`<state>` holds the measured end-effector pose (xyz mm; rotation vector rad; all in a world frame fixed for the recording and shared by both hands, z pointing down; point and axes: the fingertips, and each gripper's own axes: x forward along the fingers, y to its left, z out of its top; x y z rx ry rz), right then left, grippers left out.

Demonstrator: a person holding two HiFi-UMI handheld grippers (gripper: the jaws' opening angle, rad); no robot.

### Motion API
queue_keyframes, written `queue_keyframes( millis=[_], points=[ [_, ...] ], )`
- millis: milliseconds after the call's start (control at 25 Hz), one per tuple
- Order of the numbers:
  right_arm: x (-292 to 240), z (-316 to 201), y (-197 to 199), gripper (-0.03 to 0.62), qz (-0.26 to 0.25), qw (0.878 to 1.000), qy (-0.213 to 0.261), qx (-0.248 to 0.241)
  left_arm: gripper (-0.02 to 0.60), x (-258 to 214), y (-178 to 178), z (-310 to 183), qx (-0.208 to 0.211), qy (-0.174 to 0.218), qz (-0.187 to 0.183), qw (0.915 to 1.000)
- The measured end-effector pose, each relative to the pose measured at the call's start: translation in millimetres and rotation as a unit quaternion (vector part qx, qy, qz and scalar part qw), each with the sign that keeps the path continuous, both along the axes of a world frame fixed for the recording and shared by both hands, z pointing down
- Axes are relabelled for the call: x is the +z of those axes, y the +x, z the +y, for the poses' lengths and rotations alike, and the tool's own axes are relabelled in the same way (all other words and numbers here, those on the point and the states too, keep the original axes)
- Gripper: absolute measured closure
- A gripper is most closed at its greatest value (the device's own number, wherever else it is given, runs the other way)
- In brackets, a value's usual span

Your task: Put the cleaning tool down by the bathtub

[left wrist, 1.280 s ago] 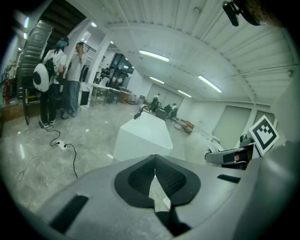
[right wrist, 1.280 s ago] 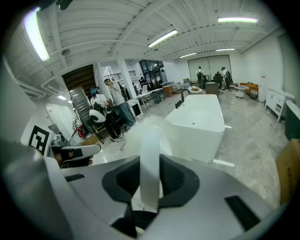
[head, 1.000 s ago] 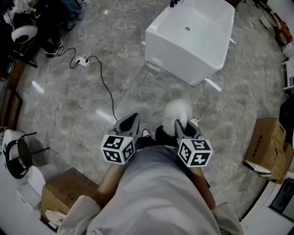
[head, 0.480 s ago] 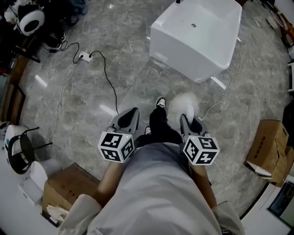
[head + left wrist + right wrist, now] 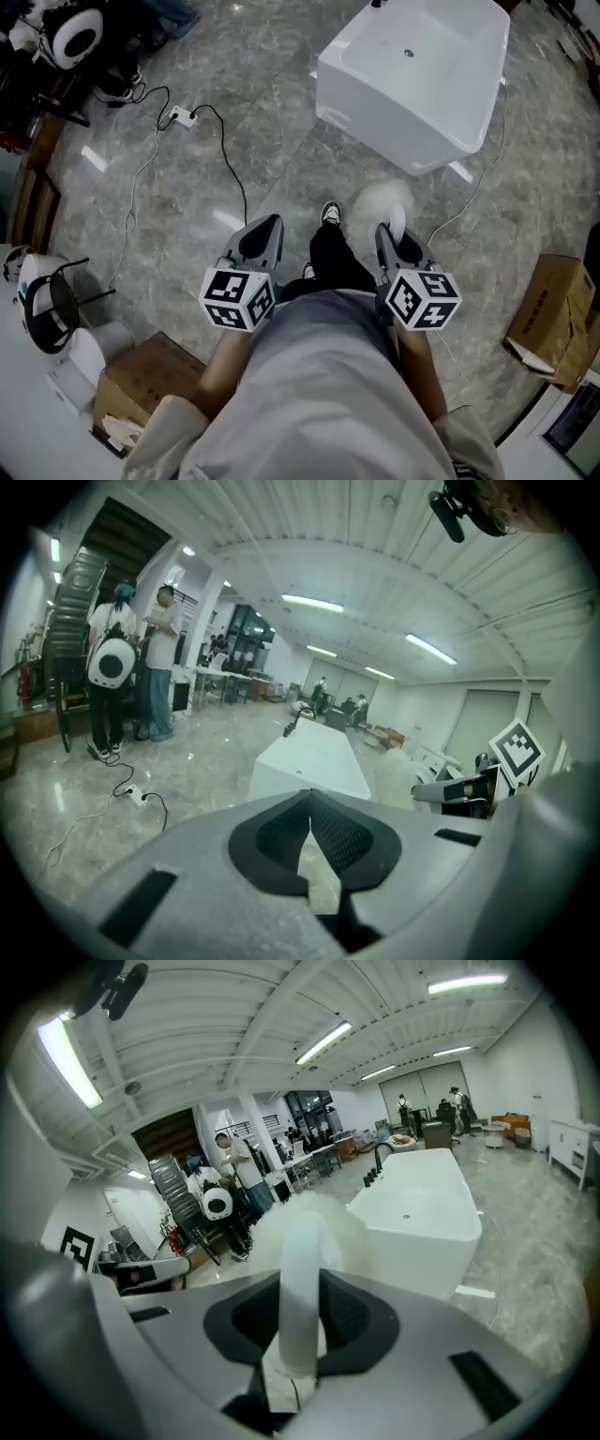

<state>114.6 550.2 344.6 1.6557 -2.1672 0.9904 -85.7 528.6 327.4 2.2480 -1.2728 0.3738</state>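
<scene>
Fluffy white cleaning tool with a flat white handle [image 5: 302, 1269] is pinched by that handle in my right hand-held gripper [image 5: 397, 240]. Its puffy head pokes out ahead of the jaws and hangs above the grey marble floor [image 5: 178, 178], short of the near corner of the white freestanding bathtub [image 5: 394, 141]. My left hand-held gripper [image 5: 262, 228] is pressed together on nothing and rides alongside, well apart from the tool. As I read it, the step in hand is the carry to the tub, and nothing is set down yet. To do it well I'd hold the pinch firm and close on that near corner. I'd lower until the head rests on the floor just beside the tub wall, and only then spread the jaws. I'd also steer wide of the person's black-and-white shoe [image 5: 329, 214], so the tool lands flat on bare floor.
</scene>
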Motion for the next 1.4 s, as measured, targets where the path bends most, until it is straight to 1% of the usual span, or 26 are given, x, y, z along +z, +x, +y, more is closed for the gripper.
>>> queue_keyframes(
  millis=[400,560,760,920,1000,1160,1280,1400],
  points=[
    [24,-85,5,0.513,0.000,0.999,-0.035,-0.025,0.572,9,13,-84,-0.002,-0.022,-0.019,0.9996],
    [28,-126,9,0.513,-0.007,0.999,-0.037,-0.035,0.572,8,23,-122,-0.002,-0.025,-0.017,0.9995],
    [28,-172,16,0.513,-0.021,0.998,-0.032,-0.048,0.572,6,40,-163,0.002,-0.025,-0.027,0.9993],
    [25,-205,28,0.513,-0.021,0.998,-0.026,-0.056,0.572,3,53,-193,-0.002,-0.020,-0.026,0.9995],
    [26,-219,34,0.513,-0.024,0.998,-0.023,-0.058,0.572,1,59,-206,-0.003,-0.015,-0.025,0.9996],
    [33,-239,42,0.513,-0.031,0.997,-0.023,-0.065,0.572,-2,72,-222,0.014,-0.010,-0.015,0.9998],
    [36,-253,44,0.513,-0.035,0.997,-0.023,-0.067,0.572,0,73,-230,0.011,-0.015,-0.022,0.9996],
    [38,-264,50,0.513,-0.039,0.997,-0.024,-0.059,0.572,2,77,-237,0.012,-0.022,-0.023,0.9994]
  ],
)
